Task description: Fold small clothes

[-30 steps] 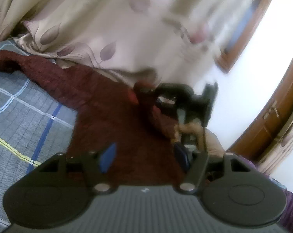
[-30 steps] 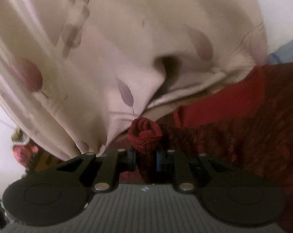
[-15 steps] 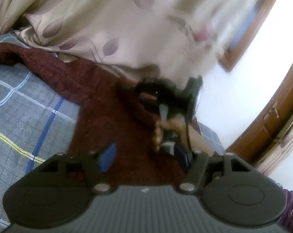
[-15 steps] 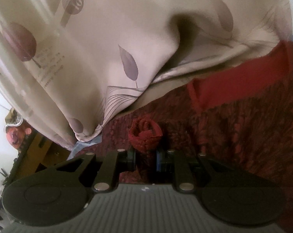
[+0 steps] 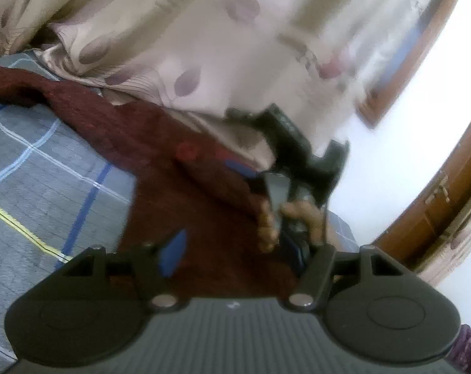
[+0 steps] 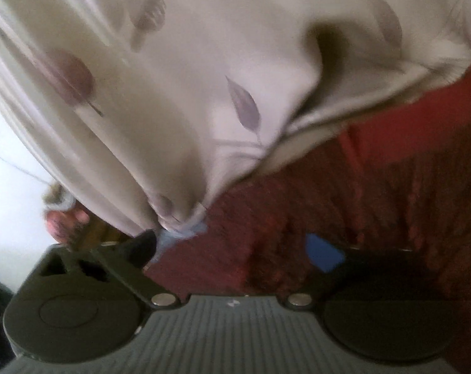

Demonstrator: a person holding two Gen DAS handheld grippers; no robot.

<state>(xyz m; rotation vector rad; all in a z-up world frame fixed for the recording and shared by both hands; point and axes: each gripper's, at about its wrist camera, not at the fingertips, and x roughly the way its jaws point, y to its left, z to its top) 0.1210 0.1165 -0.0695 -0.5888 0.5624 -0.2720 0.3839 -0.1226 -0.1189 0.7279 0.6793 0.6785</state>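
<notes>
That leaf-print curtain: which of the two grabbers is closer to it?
Right. The right gripper, jaws open, sits over the maroon sweater right at the hem of the leaf-print curtain. The left gripper, also open, hangs farther back over the sweater.

Coarse, nubbly maroon knit sweater (image 5: 173,168) on flat-woven grey checked bedsheet (image 5: 32,168). Smooth, faintly glossy beige leaf-print curtain (image 6: 204,78). Matt black plastic left gripper (image 5: 235,249), polished brown wooden door frame (image 5: 438,218).

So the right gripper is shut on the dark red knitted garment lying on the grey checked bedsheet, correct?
Not quite. The right wrist view shows the right gripper open, fingers spread over the dark red knitted garment, gripping nothing. It does lie on the grey checked bedsheet.
</notes>
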